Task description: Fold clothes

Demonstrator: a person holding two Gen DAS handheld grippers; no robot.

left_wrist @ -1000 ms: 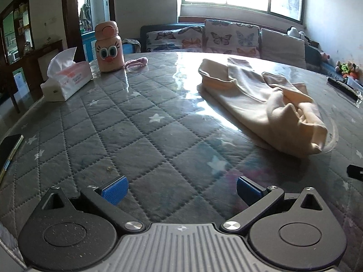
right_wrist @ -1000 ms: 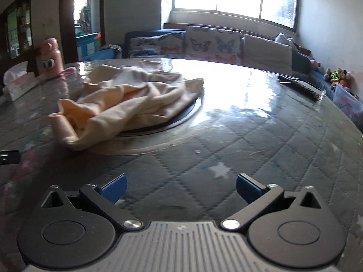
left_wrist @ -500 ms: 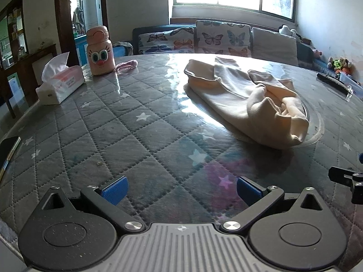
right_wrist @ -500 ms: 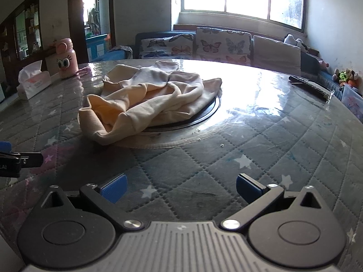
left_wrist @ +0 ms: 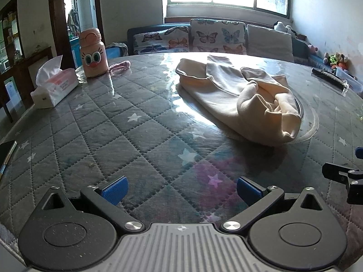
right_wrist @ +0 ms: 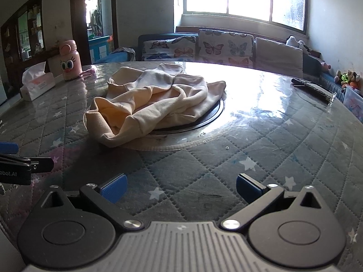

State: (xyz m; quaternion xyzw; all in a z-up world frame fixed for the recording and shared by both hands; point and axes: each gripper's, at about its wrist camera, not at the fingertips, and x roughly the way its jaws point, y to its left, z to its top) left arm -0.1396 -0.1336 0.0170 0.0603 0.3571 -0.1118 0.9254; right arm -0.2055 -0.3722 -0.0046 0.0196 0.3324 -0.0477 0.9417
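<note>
A crumpled cream garment [left_wrist: 240, 95] lies bunched on the round table's middle turntable; it also shows in the right wrist view [right_wrist: 156, 100]. My left gripper [left_wrist: 181, 189] is open and empty, above the quilted table cover, short of the garment and to its left. My right gripper [right_wrist: 180, 187] is open and empty, in front of the garment and to its right. The right gripper's fingers [left_wrist: 340, 173] show at the right edge of the left wrist view. The left gripper's fingers [right_wrist: 22, 162] show at the left edge of the right wrist view.
A pink cartoon bottle [left_wrist: 93, 53], a tissue box [left_wrist: 54, 86] and a small pink cloth [left_wrist: 120, 66] stand at the table's far left. A phone [left_wrist: 6, 151] lies at the left edge. A remote [right_wrist: 312, 88] lies far right. A sofa [right_wrist: 204, 47] stands behind.
Both grippers have drawn back and risen a little, so the garment looks farther off and more centred. Each gripper's fingers have come into the other's view. The garment has not moved.
</note>
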